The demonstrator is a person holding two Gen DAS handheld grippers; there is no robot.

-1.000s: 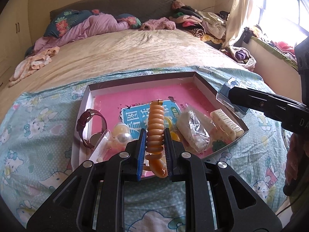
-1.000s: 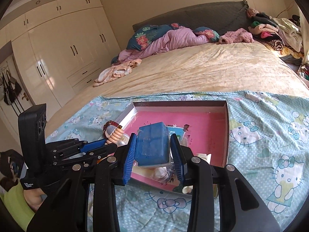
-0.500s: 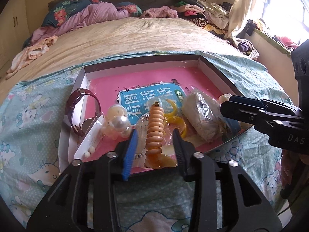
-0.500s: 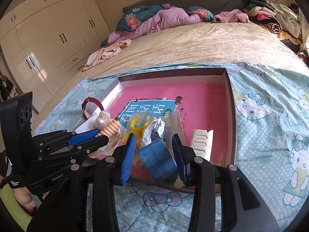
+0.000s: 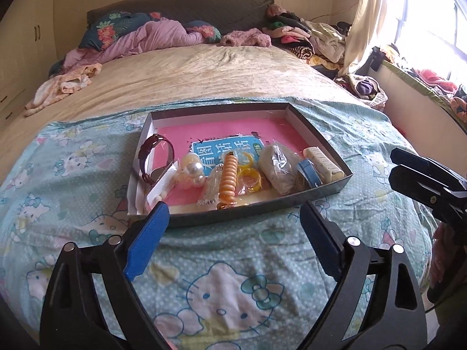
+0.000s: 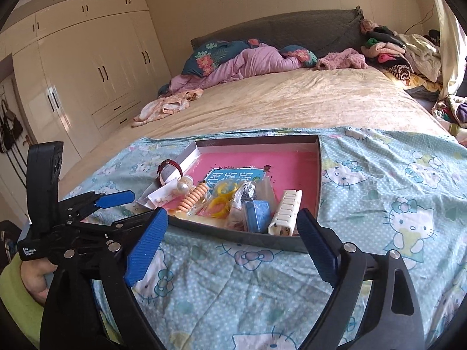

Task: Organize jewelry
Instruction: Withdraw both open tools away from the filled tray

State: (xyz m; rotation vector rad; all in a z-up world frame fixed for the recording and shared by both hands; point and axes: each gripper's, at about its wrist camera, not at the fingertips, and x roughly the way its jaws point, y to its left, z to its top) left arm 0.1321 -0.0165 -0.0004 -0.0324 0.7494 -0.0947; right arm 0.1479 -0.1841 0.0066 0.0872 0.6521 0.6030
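A shallow box (image 5: 318, 138) (image 6: 318, 157) with a pink floor lies on the bed. In it lie an orange spiral hair tie (image 5: 228, 175) (image 6: 193, 196), a blue box (image 5: 308, 170) (image 6: 258, 215), a cream comb (image 5: 322, 160) (image 6: 286, 212), yellow rings (image 5: 249, 175), pearl beads (image 5: 194, 170), a plastic bag (image 5: 275, 166) and a booklet (image 5: 224, 150). A dark red watch (image 5: 154, 157) (image 6: 169, 169) hangs on the left wall. My left gripper (image 5: 233, 233) (image 6: 116, 201) is open and empty, short of the box's near wall. My right gripper (image 6: 233, 242) is open and empty, also in front of it.
A Hello Kitty blanket (image 5: 227, 285) covers the near part of the bed. Pillows and a purple quilt (image 5: 151, 36) lie at the headboard. Clothes (image 5: 306, 38) are piled at the far right. Wardrobes (image 6: 87, 81) stand on the left.
My left gripper let go of the orange hair tie and my right gripper let go of the blue box; both now lie in the box. Both grippers opened wide and drew back.
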